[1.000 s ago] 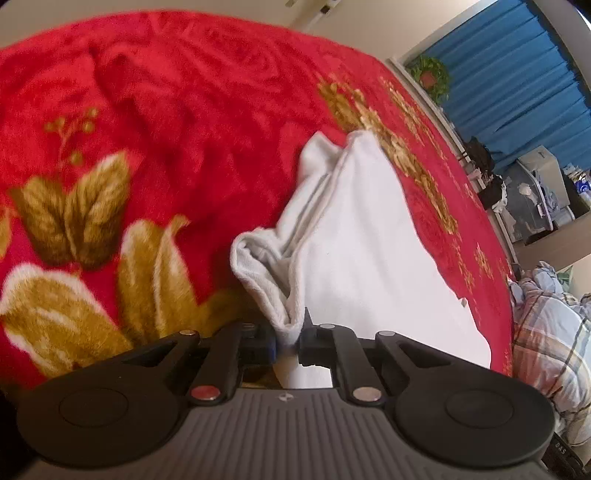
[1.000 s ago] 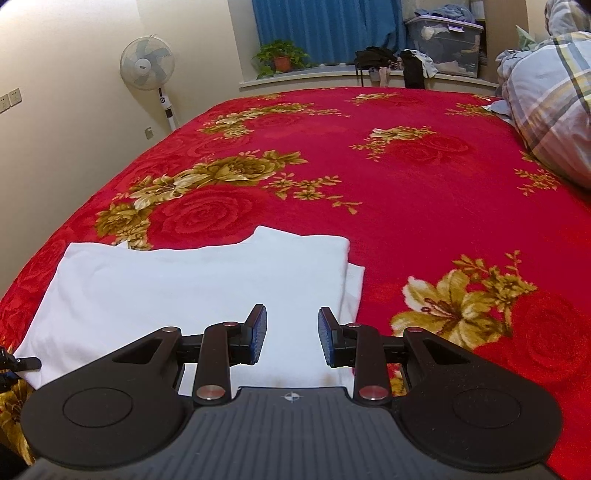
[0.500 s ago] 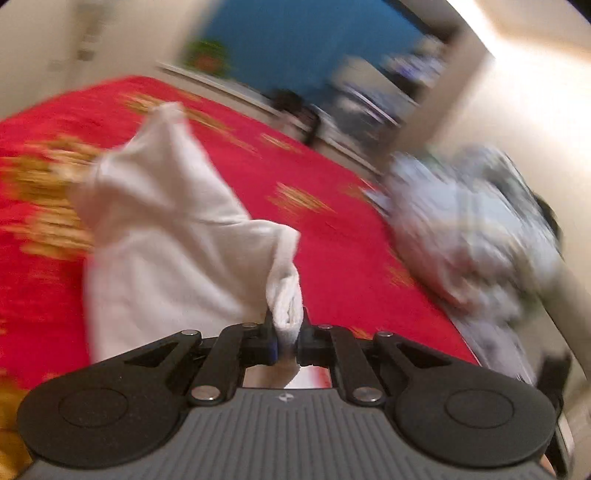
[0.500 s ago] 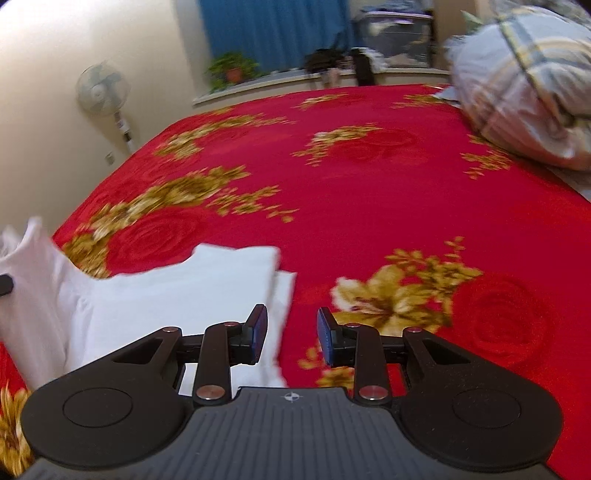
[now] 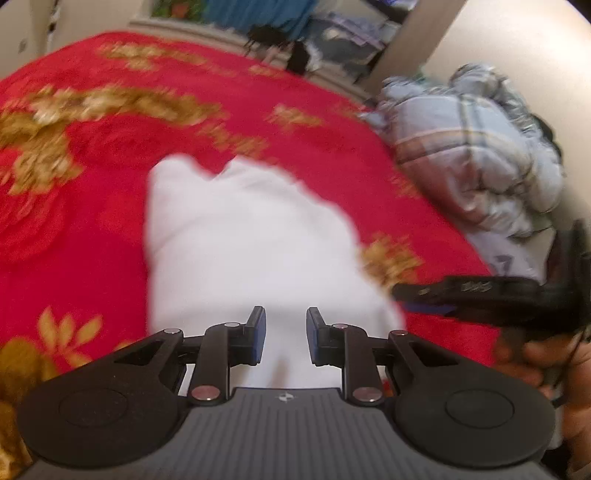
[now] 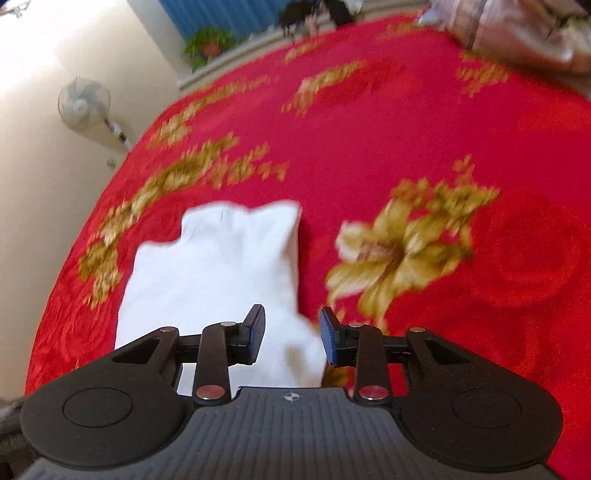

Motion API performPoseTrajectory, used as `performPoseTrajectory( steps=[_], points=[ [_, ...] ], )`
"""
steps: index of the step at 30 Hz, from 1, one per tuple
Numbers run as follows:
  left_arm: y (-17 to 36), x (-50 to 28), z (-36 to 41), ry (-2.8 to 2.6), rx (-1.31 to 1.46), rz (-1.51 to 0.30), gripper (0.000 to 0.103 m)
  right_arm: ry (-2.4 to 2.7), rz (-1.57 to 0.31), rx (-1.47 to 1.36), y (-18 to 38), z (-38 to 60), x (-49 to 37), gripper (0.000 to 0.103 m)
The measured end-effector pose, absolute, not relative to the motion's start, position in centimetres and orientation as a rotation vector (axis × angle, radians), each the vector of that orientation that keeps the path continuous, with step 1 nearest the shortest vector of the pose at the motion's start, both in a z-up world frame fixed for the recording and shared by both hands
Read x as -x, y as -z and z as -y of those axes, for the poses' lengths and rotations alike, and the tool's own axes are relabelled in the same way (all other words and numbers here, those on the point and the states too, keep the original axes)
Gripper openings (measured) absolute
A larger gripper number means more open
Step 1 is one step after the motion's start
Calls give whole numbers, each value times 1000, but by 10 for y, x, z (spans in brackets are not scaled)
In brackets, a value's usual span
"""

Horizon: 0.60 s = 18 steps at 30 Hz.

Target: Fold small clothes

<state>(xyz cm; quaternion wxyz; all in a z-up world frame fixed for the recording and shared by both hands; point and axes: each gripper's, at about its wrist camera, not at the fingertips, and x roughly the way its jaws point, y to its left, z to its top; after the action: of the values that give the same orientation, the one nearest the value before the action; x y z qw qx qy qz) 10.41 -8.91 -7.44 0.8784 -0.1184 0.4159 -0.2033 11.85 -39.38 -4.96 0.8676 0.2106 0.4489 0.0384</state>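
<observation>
Your left gripper (image 5: 282, 339) had just been opening, its jaws parted with nothing pinched, the folded white garment (image 5: 243, 240) lying straight ahead beneath them on the red blanket (image 5: 92, 221), long axis running near to far. Your right gripper (image 6: 291, 338), also open and empty, hovered over the garment's near right corner, equally close.

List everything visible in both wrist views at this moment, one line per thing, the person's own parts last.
white garment: one, white, folded, on the bedspread before both grippers
bedspread: one, red with gold flowers, covers the bed
plaid bedding: one heap, pale blue checked, far right of bed
curtain: blue, at the window
potted plant: one, green, on the sill
fan: one, white, by the wall
left gripper: black, jaws just opened, nothing clamped
right gripper: black, open over the garment's corner
hand: one, holding the right gripper
</observation>
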Motion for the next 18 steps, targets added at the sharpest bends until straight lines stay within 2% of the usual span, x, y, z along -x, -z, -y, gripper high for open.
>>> performPoseTrajectory(
  steps=[2, 3, 5, 8, 13, 17, 18],
  points=[
    [104, -111, 93, 419, 206, -1005, 23, -75, -982, -418, 57, 385, -120, 34],
    [115, -109, 97, 421, 154, -1059, 20, -60, -1007, -393, 61, 381, -121, 34],
    [108, -105, 100, 449, 101, -1014, 22, -14, -1065, -340, 71, 376, -123, 34],
    [86, -122, 88, 460, 212, -959, 34, 13, -1088, -334, 78, 376, -122, 34],
    [62, -172, 70, 323, 285, -829, 70, 1, -1071, -321, 76, 374, -123, 34],
    [94, -223, 64, 317, 390, -939, 74, 6, -1085, -319, 78, 371, -128, 34],
    [100, -230, 65, 304, 403, -941, 82, 6, -1086, -316, 78, 371, -129, 34]
  ],
)
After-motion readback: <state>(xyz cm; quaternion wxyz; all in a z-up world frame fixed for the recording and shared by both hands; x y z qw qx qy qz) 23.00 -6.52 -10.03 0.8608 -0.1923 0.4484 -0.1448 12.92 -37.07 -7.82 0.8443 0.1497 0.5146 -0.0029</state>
